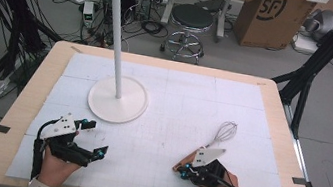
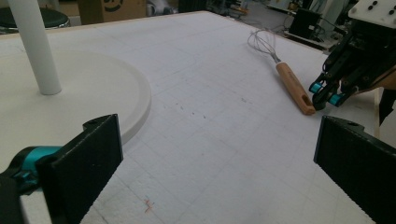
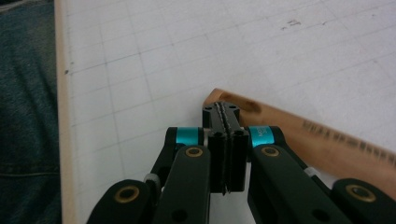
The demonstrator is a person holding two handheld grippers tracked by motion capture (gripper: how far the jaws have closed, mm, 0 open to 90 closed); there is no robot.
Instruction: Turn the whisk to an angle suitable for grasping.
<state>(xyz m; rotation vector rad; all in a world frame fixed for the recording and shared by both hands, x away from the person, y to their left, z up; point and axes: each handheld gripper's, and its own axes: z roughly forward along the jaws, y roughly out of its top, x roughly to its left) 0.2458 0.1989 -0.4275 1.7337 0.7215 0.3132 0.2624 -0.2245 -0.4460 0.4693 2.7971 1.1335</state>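
We count one table [image 1: 21, 101] with a white gridded mat [image 1: 175, 120], one white stand [image 1: 117, 97] with hooks on top, one whisk [image 1: 220, 132] and two grippers. The stand sits on the mat's left half; the whisk lies on the right half, its wire head pointing away from the person. The left gripper [image 1: 94, 139] hovers near the stand's base, jaws spread wide and holding nothing. The right gripper [image 1: 184, 169] has its jaws pressed together at the end of the whisk's wooden handle; whether they pinch it we cannot tell. Its own view shows dark print on the handle [image 3: 299, 135], unreadable from above.
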